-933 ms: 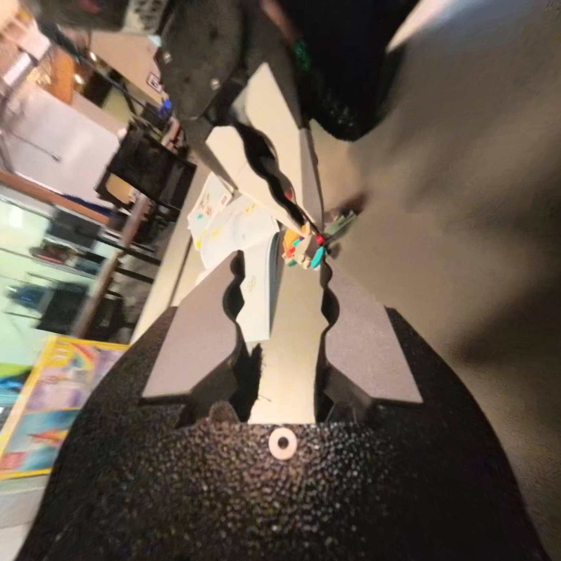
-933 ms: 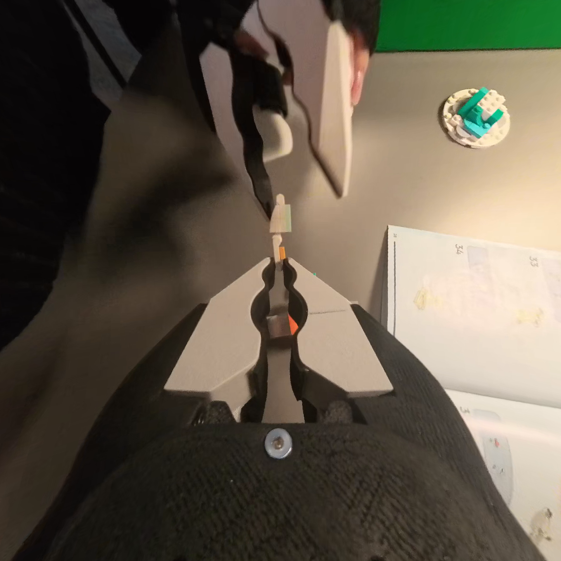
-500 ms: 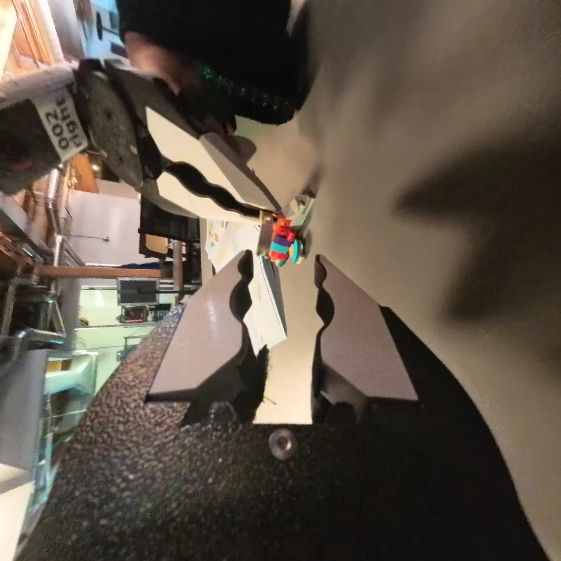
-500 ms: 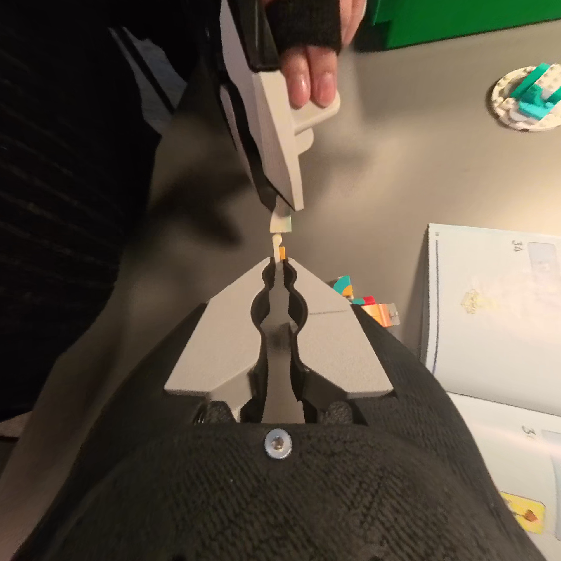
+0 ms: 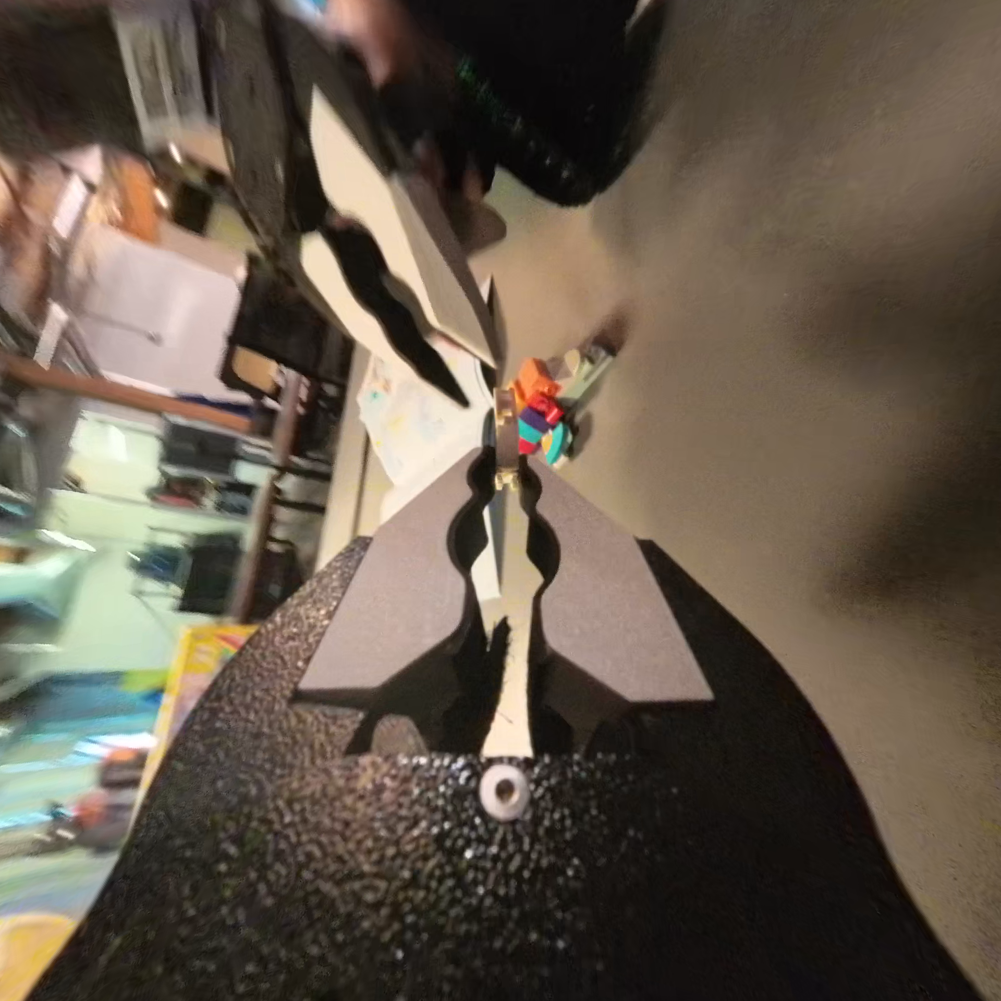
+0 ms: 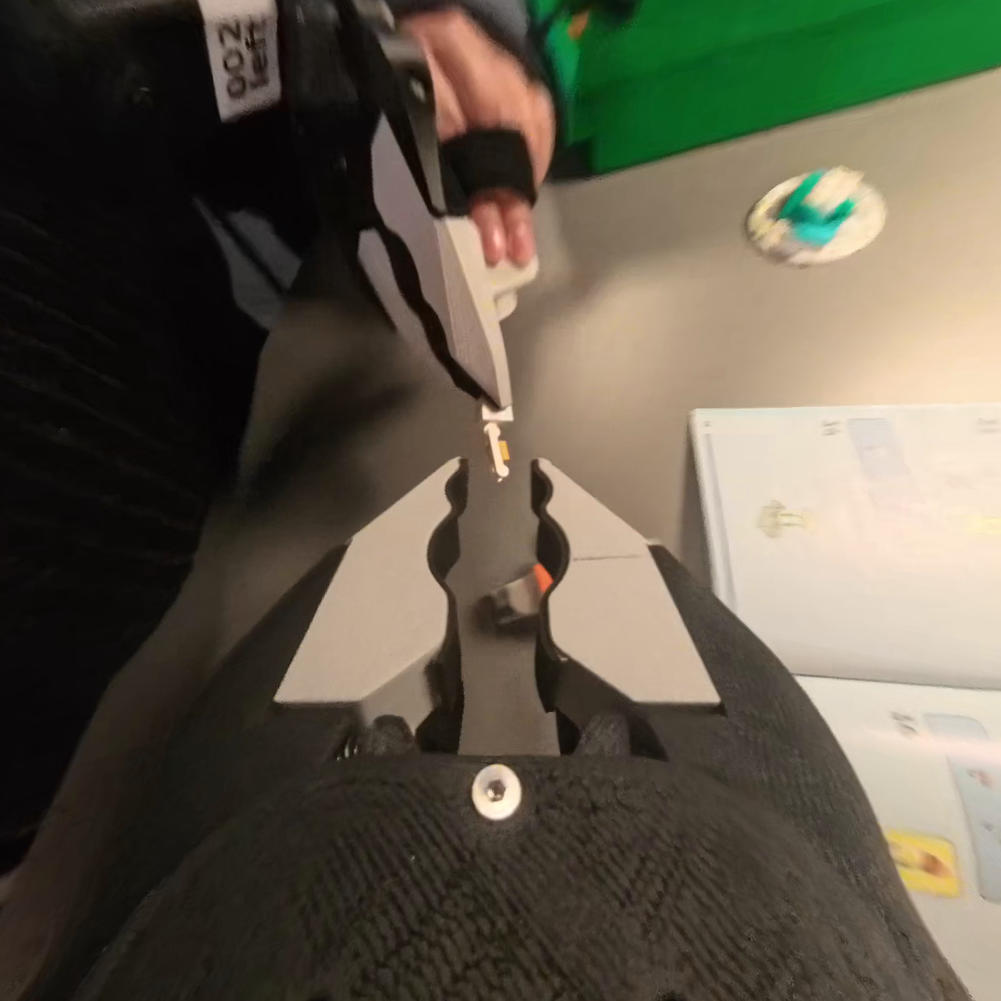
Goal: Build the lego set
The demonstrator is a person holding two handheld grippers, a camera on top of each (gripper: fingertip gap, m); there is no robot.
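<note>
While our left gripper [image 5: 505,472] pinches the small white lego piece [image 5: 506,433] at its fingertips, our right gripper [image 6: 498,461] stands with its jaws parted, the piece just ahead of its tips and touching neither finger. From the right wrist view we see what the left cannot: the round white plate with teal bricks [image 6: 817,215] far off at 2 o'clock on the table [image 6: 677,325], the open instruction booklet [image 6: 866,541] at 3 o'clock, and a green box [image 6: 758,70] at 1 o'clock. From the left wrist view alone we get the heap of loose coloured bricks [image 5: 539,414] just beyond the piece at 1 o'clock, and a yellow box [image 5: 179,704] at 8 o'clock. Our piece [image 6: 496,440] looks slim and white with a small orange bit on its side, held in the air above the table.
</note>
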